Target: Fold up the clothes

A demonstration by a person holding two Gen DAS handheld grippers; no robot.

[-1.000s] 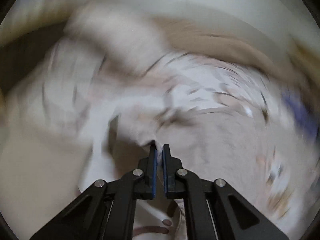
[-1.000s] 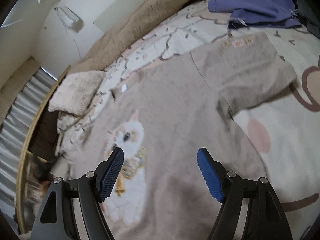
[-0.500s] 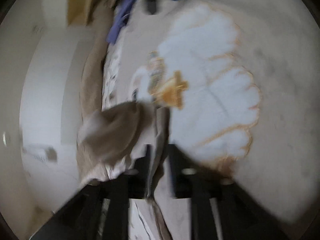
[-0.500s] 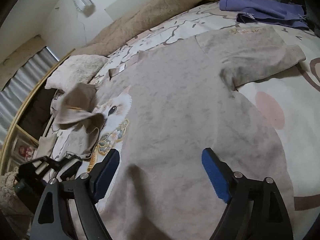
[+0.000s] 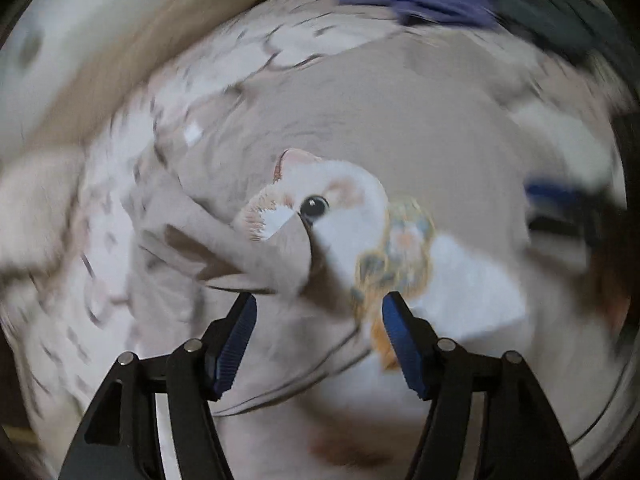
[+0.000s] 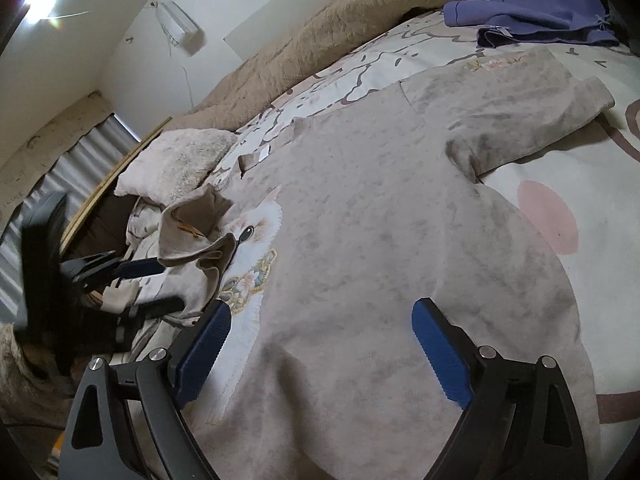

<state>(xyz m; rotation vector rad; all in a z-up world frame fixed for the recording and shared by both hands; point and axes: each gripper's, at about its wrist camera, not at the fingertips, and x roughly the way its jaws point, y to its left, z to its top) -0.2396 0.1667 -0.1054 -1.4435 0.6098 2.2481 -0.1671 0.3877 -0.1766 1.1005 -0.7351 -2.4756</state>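
Note:
A beige t-shirt (image 6: 380, 216) with a white cat print (image 6: 256, 224) lies spread front-up on the bed. Its left sleeve (image 6: 200, 224) is folded inward and lies crumpled over the cat's face, also in the left wrist view (image 5: 248, 248). Its right sleeve (image 6: 520, 116) lies flat and spread out. My left gripper (image 5: 316, 336) is open and empty just short of the folded sleeve; it shows in the right wrist view (image 6: 148, 284). My right gripper (image 6: 320, 344) is open and empty above the shirt's lower body.
A purple garment (image 6: 532, 20) lies at the far end of the patterned bedsheet (image 6: 560, 184). A tan fleece blanket (image 6: 320, 40) runs along the wall. A fluffy cushion (image 6: 180, 160) lies by the bed's left edge.
My left gripper carried the left sleeve over the cat print, opened and let it go. My right gripper stayed open above the shirt and tilted a little.

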